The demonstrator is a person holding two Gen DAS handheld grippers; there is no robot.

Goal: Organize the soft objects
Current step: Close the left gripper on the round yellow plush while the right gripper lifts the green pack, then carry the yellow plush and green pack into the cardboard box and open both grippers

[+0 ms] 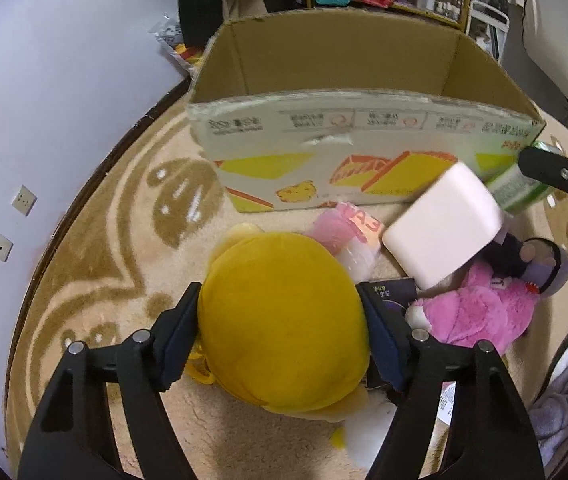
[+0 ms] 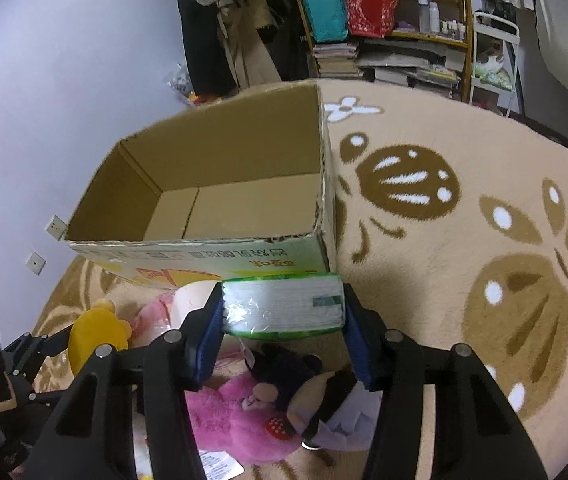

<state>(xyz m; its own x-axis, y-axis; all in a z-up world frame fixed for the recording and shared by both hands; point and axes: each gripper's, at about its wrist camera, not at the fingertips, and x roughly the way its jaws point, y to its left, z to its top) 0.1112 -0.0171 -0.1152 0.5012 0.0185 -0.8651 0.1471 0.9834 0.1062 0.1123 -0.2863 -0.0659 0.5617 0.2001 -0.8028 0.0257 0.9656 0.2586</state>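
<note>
1. The left gripper [image 1: 282, 328] is squeezing the yellow plush [image 1: 284, 320] between its two pads; the jaws are standing quite wide because the plush is round and fat. The plush is low, on or just above the rug [image 1: 124, 240]; whether it is already lifted I cannot tell.
2. The right gripper [image 2: 282, 312] is holding a tissue pack [image 2: 282, 306] by its two short ends, jaws fairly narrow, the pack off the floor and just in front of the box [image 2: 204, 248]. Probably it is held this way so it can go over the near wall.
3. The box is standing open and is empty inside, so I judge that no soft thing is put away yet.
4. Other things are waiting on the rug near the box: a white block [image 1: 443, 228], a pink plush [image 1: 479, 312], a dark doll [image 2: 287, 364] lying on it, and a pink packet [image 1: 347, 224].
5. The rug is beige with brown flower patterns. Behind it are a pale wall [image 1: 44, 80] with sockets and a crowded shelf [image 2: 403, 40] with bags, bottles and books.
</note>
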